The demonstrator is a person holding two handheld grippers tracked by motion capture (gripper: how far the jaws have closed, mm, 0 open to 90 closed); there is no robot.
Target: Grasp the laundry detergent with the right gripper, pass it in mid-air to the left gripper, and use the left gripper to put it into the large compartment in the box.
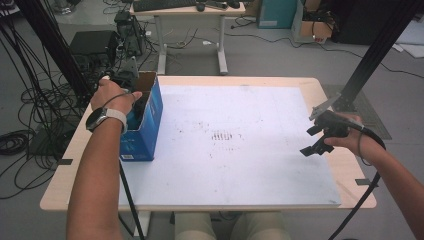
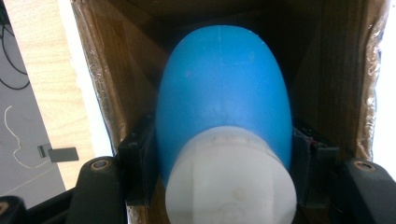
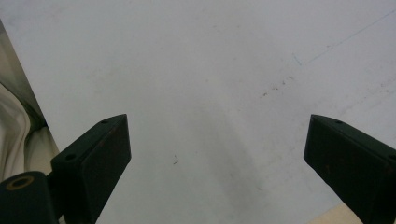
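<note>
A: One blue bottle with a white cap sits inside the cardboard box, cap end toward the camera in the left gripper view.

B: Held?

A: Yes. The left gripper has its black jaws pressed against the bottle's two sides, just above the cap.

B: And the box?

A: The blue box stands at the left edge of the white board on the table; the left hand reaches into its open top.

B: The other side?

A: The right gripper hangs over the board's right edge, jaws wide apart, nothing between them.
</note>
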